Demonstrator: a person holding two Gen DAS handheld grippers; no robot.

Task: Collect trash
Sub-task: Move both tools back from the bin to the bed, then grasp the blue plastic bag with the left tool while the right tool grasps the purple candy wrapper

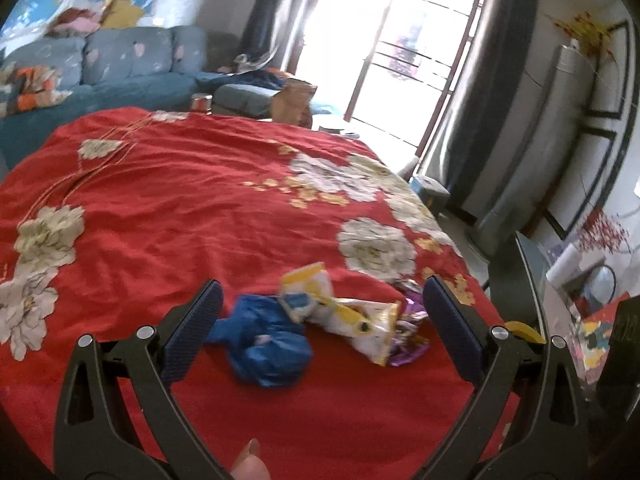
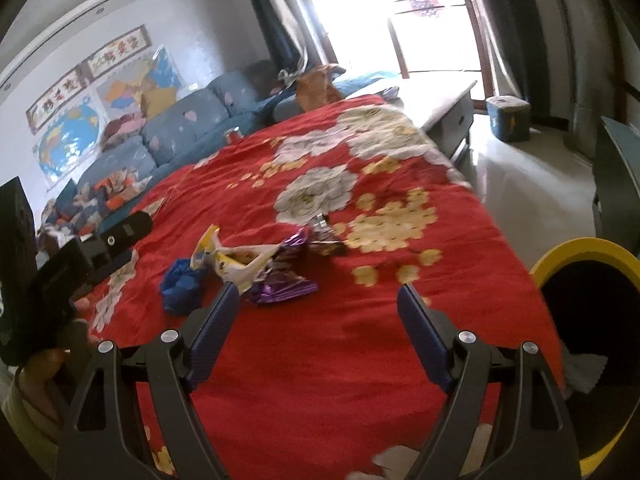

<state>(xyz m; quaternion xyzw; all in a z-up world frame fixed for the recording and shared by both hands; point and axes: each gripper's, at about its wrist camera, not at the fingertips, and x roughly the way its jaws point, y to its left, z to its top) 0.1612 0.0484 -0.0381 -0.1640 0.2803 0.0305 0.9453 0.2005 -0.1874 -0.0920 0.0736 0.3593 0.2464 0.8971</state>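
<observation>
1. Your left gripper (image 1: 322, 300) hovers over the red floral cloth (image 1: 180, 200) with its jaws wide apart. Nothing is held between the blue pads (image 1: 196, 320).
2. In the left wrist view the trash lies right between and just beyond these fingers: a crumpled blue wrapper (image 1: 272, 344), a white and yellow snack bag (image 1: 348, 312) touching it on the right, and a purple foil wrapper (image 1: 408, 344) under the far edge of that bag.
3. Your right gripper (image 2: 318, 294) is also wide open and empty, and it points down at the cloth (image 2: 320, 360).
4. From the right wrist view the same pile sits ahead and to the left of the fingers: the blue wrapper (image 2: 180, 284), the snack bag (image 2: 236, 260), and the purple foil (image 2: 280, 284) just beside the left fingertip (image 2: 224, 308). One dark foil wrapper (image 2: 326, 236) lies a little farther, on a white flower of the print.
5. A bin with a yellow rim (image 2: 576, 248) and a dark inside stands at the right edge of the cloth, near your right gripper.
6. Your left gripper body (image 2: 60, 280) shows at the left side of the right wrist view, with a hand (image 2: 44, 364) under it.
7. A blue sofa (image 1: 128, 68) stands behind the cloth, and a bright window (image 1: 400, 40) is at the far side of the room.
</observation>
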